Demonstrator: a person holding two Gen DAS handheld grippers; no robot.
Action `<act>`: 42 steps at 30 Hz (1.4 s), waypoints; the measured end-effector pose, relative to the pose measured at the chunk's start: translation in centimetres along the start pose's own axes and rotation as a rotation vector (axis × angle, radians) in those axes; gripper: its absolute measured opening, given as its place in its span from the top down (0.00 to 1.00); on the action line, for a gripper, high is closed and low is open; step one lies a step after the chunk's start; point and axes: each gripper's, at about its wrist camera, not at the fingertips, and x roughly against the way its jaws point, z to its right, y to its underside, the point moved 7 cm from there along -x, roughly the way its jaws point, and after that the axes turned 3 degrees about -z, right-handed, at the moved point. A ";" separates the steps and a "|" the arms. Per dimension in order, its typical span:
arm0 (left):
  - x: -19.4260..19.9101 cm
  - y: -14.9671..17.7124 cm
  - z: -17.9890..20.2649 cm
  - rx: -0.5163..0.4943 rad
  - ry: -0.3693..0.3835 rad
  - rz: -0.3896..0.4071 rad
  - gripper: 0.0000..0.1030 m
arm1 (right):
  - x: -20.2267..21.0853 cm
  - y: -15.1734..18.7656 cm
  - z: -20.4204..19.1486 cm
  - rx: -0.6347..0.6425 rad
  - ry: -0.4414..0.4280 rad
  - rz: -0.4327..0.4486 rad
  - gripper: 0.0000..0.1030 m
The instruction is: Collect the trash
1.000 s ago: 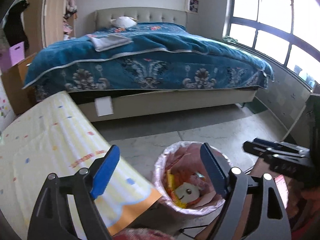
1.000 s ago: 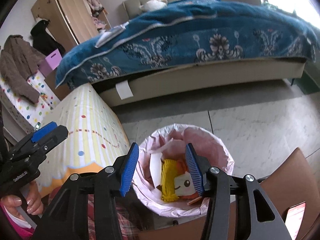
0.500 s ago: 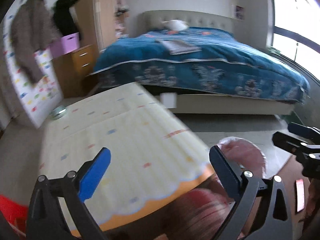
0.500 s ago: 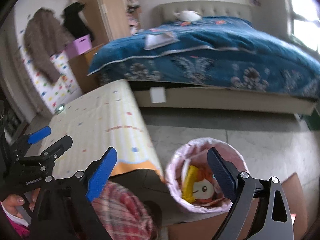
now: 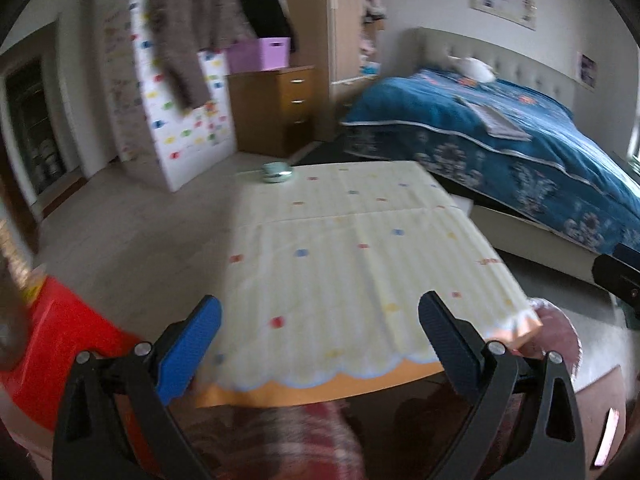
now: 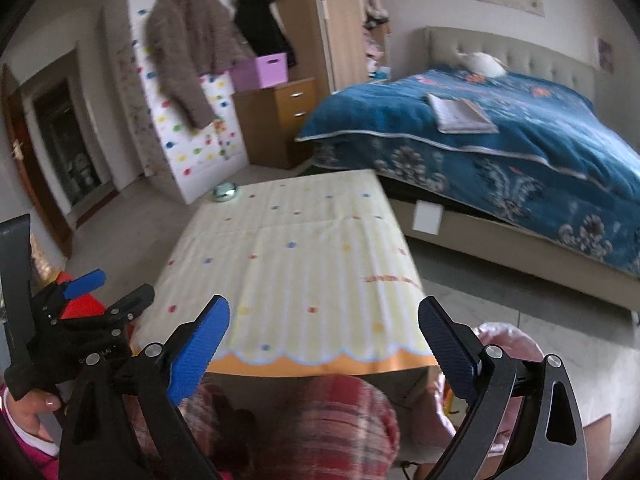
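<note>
I have both grippers raised over the low surface covered with a pale yellow striped cloth dotted in colours (image 5: 352, 256), and nothing sits between either pair of jaws. The left gripper (image 5: 320, 344) has its blue-padded jaws spread wide, empty. The right gripper (image 6: 324, 344) has just been opening its jaws, and they too now stand wide with nothing in them; I see only the cloth and a red plaid garment (image 6: 304, 420) beneath. From the right wrist view the left gripper appears at the left edge, gripped by a hand (image 6: 34, 404).

The round bin lined with a pink plastic bag (image 6: 508, 340) stands on the floor just beside the near right corner of the surface, partly hidden behind my right jaw; I cannot make out its contents. On the far end of the cloth lies a small round pale green object (image 5: 277, 171), too blurred to name. A red box (image 5: 60, 344) sits at the left. Beyond is a bed with a blue patterned quilt (image 6: 500, 140)
</note>
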 end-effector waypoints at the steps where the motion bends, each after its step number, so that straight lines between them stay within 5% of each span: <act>1: 0.4 0.1 -1.0 0.015 -0.019 0.000 0.07 | 0.0 -0.3 -1.2 0.026 -0.007 -0.002 0.08; 12: 2.7 0.2 -5.5 0.076 -0.090 0.013 0.07 | -0.3 -1.5 -7.9 0.114 -0.021 0.002 0.08; 42: 2.2 -0.4 -4.3 0.055 -0.077 0.013 0.07 | -0.8 -1.7 -7.3 0.100 -0.017 -0.018 0.08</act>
